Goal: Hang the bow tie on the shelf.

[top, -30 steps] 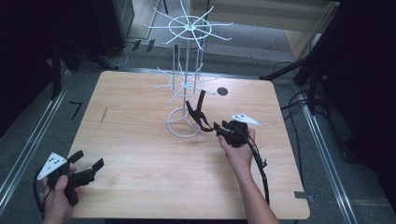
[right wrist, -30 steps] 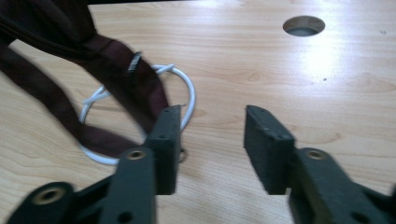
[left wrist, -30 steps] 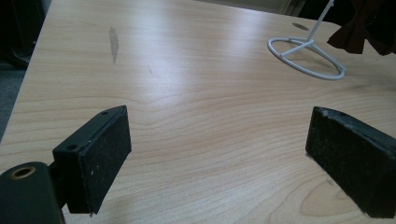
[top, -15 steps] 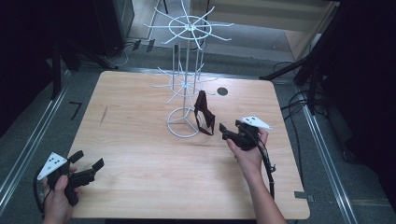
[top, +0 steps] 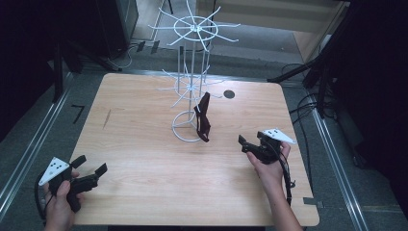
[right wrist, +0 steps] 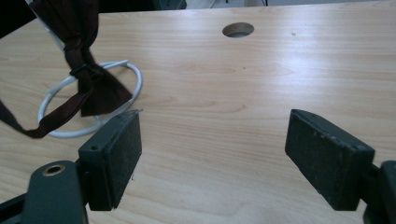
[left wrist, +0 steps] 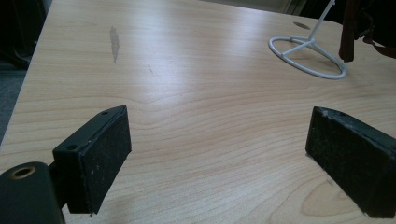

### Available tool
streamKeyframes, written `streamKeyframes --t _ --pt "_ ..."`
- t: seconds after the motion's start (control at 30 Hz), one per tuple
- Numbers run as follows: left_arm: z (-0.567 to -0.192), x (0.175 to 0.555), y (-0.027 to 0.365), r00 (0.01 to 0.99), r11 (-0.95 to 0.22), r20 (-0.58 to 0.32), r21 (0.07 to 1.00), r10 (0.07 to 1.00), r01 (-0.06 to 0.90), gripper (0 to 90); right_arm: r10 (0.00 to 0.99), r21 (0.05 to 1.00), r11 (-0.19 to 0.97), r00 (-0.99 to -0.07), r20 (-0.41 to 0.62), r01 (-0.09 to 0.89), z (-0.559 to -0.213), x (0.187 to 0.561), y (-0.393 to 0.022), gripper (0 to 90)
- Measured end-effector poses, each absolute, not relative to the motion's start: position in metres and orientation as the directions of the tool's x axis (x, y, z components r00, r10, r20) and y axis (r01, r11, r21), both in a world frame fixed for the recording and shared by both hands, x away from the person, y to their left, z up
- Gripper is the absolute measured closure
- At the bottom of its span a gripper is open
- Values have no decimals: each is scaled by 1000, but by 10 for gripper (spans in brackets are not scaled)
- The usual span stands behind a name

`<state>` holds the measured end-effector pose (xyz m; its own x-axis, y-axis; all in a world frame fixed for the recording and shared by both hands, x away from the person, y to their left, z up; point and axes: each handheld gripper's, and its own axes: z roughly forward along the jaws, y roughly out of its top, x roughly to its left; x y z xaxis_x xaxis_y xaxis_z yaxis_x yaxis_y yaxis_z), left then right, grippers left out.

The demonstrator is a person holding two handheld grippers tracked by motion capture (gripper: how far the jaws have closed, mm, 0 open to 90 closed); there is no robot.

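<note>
As it hangs from the white rack (top: 191,86), I list the dark ribbon bow (top: 203,118): soft, light (likely floppy), best pinched at its knot. Right gripper (top: 246,144), jaws just opened and empty, sits right of it; left gripper (top: 91,172) gapes empty, near-left.

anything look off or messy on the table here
Nothing is spilled or broken. The dark ribbon hangs from a lower hook of the white wire rack, its tails trailing unevenly to the base ring. A faint smudge marks the tabletop.

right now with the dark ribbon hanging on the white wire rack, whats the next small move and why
Probably ease the right gripper back toward the table's near edge. The dark brown fabric ribbon hangs from a hook of the white wire display rack, nothing lies between the fingers, whose jaws have just been opening, so the hanging looks done.
</note>
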<state>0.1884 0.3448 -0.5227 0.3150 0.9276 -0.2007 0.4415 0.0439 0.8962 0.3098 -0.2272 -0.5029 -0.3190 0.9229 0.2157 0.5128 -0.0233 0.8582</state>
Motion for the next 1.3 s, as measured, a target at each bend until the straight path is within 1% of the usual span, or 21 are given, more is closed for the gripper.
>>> streamKeyframes --t 0.17,0.33,0.47,0.67,0.97,1.07,1.3 --pt "-523 188 344 317 44 -200 898 927 438 73 926 852 -18 -312 210 523 -508 302 -236 180" --pt "-523 188 344 317 43 -200 897 927 439 73 915 843 -38 -321 246 537 -511 297 -246 140" --pt "-523 188 344 317 43 -199 898 927 439 74 917 842 -33 -319 241 539 -515 293 -253 131" --pt "-522 188 344 315 42 -197 897 928 439 73 923 841 -39 -303 237 539 -517 287 -262 130" --pt "-523 188 344 313 42 -196 898 929 437 74 938 835 -52 -260 230 548 -522 271 -289 130" --pt "-523 188 344 313 40 -194 898 930 437 73 946 835 -41 -248 209 548 -525 265 -296 131" --pt "-523 188 344 312 42 -196 898 930 438 73 951 826 -61 -219 219 560 -533 253 -317 131"
